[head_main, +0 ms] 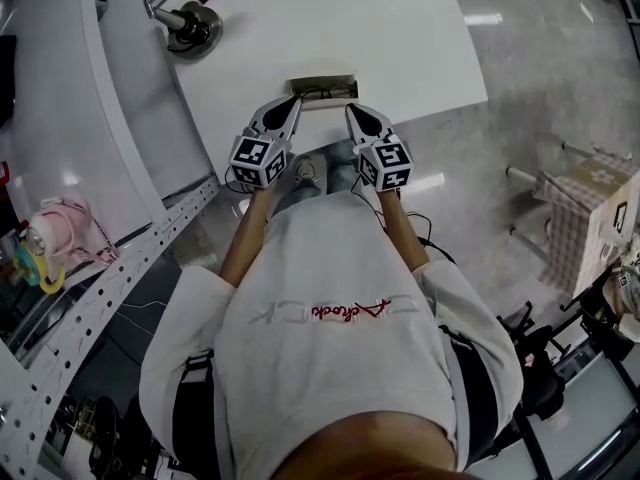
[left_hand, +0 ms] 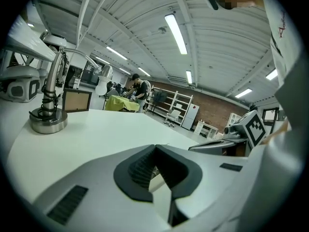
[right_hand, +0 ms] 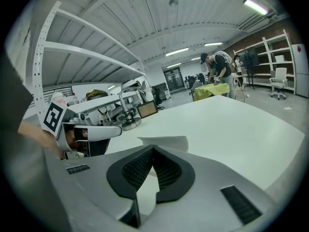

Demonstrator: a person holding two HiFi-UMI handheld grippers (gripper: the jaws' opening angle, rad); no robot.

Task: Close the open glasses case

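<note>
The boxy, dull-toned glasses case (head_main: 323,90) sits at the near edge of the smooth white table (head_main: 400,28), its inside too small to make out. The left gripper (head_main: 296,100) and right gripper (head_main: 351,110) point at it from just beside, their ribbed dark fingers (left_hand: 140,170) pressed together on nothing.

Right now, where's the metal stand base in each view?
Head view: metal stand base, top left.
Left gripper view: far left, mid-height.
Right gripper view: left of centre, mid-height.
Shared landmark: the white table it stands on.
</note>
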